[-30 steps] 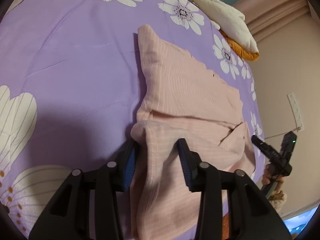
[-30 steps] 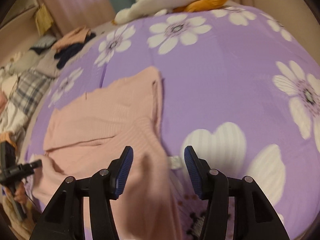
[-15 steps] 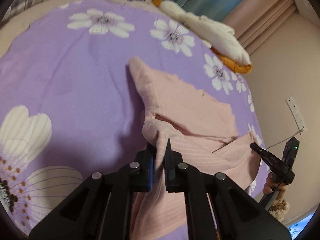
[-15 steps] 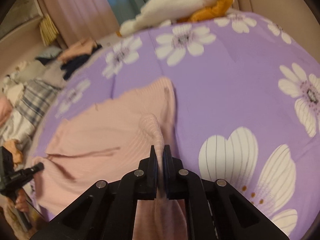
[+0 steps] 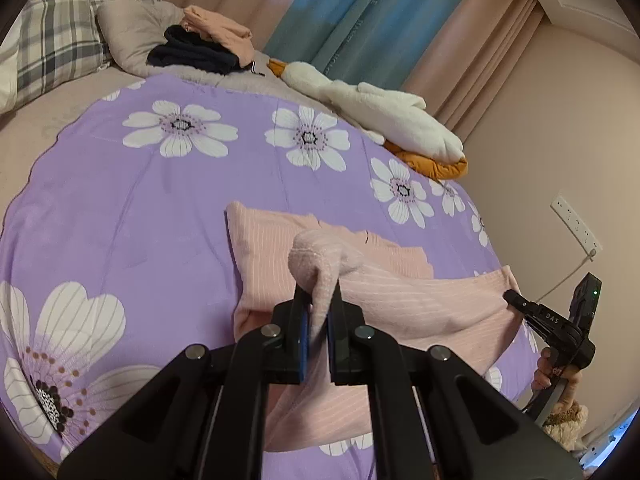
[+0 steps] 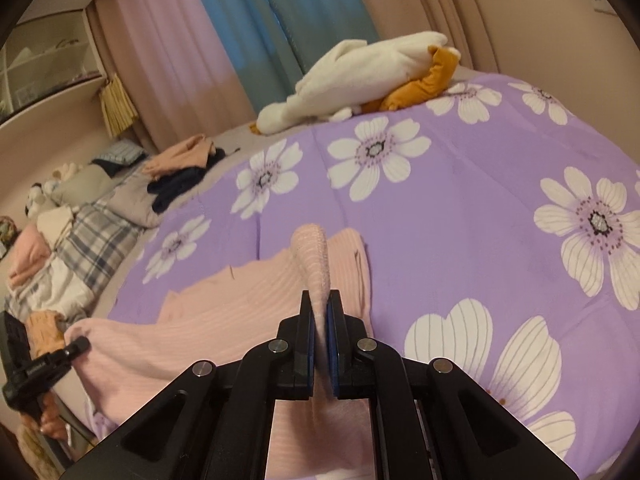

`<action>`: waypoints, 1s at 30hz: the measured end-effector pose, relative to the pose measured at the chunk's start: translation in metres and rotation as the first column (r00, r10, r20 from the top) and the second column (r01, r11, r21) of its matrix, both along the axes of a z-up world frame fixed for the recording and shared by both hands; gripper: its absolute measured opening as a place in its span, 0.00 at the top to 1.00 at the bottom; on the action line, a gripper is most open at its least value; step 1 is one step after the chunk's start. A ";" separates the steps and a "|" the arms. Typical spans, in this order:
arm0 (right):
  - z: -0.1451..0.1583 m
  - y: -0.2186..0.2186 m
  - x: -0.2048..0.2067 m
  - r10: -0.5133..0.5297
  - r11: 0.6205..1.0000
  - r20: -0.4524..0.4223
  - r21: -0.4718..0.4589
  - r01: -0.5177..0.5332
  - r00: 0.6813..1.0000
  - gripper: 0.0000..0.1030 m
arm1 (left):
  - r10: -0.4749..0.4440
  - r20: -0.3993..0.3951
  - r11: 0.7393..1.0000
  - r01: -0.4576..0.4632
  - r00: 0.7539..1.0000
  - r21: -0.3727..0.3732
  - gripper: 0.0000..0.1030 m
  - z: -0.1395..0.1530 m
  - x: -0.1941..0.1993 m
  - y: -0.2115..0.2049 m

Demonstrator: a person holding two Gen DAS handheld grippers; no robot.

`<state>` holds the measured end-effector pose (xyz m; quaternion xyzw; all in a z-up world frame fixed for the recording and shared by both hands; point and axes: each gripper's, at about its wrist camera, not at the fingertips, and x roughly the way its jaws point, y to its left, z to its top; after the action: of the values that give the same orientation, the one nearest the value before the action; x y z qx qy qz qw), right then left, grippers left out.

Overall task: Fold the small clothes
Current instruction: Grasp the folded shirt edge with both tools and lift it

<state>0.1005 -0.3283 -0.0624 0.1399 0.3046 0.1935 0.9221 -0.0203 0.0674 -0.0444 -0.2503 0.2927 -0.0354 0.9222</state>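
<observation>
While it lies part-folded on the purple floral bedspread (image 5: 120, 208), pink ribbed garment (image 5: 420, 296): near edge pinched by left gripper (image 5: 319, 312) and right gripper (image 6: 319, 312), both clamped. Risk: thin bunched hold slipping; uneven lift skewing the fold.

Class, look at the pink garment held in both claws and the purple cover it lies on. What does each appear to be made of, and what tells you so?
Pink garment: probably a soft ribbed knit, shown by its fine parallel lines and limp drape. Purple cover: seemingly smooth, matte woven fabric with printed white flowers; the exact fibre cannot be told.
</observation>
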 end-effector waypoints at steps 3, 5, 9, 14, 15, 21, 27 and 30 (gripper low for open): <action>0.005 0.000 -0.002 -0.010 1.000 0.013 0.006 0.010 1.000 0.93 | 0.003 0.012 1.000 -0.003 1.000 0.007 0.94 0.005 0.003 0.000; 0.009 0.003 0.000 -0.017 1.000 0.023 0.004 0.016 1.000 0.93 | 0.006 0.023 1.000 -0.006 1.000 0.017 0.94 0.009 0.005 -0.001; 0.014 0.004 0.004 -0.031 0.999 0.041 0.010 0.030 0.999 0.93 | 0.011 0.048 0.999 -0.013 0.999 0.030 0.94 0.019 0.010 -0.001; 0.020 0.002 0.014 -0.031 0.999 0.062 0.039 0.029 0.998 0.93 | 0.027 0.064 0.999 -0.030 0.998 0.040 0.94 0.029 0.021 0.001; 0.022 0.002 0.017 -0.030 0.999 0.067 0.044 0.027 0.997 0.93 | 0.031 0.070 0.999 -0.034 0.997 0.042 0.94 0.031 0.024 0.001; 0.032 0.003 0.044 -0.015 0.998 0.081 0.069 0.010 0.997 0.93 | 0.053 0.094 0.995 -0.061 0.994 0.076 0.94 0.043 0.049 0.004; 0.024 0.017 0.088 0.008 0.999 0.028 0.039 -0.009 1.000 0.93 | 0.071 0.063 0.990 -0.078 0.996 0.120 0.94 0.035 0.089 0.007; 0.011 0.025 0.113 0.014 1.000 -0.014 0.017 -0.014 1.000 0.93 | 0.093 0.018 0.986 -0.095 0.995 0.138 0.94 0.022 0.110 0.011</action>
<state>0.2132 -0.3031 -0.0518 0.1469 0.3103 0.2016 0.9173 0.0896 0.0781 -0.0219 -0.1991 0.2770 0.0272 0.9396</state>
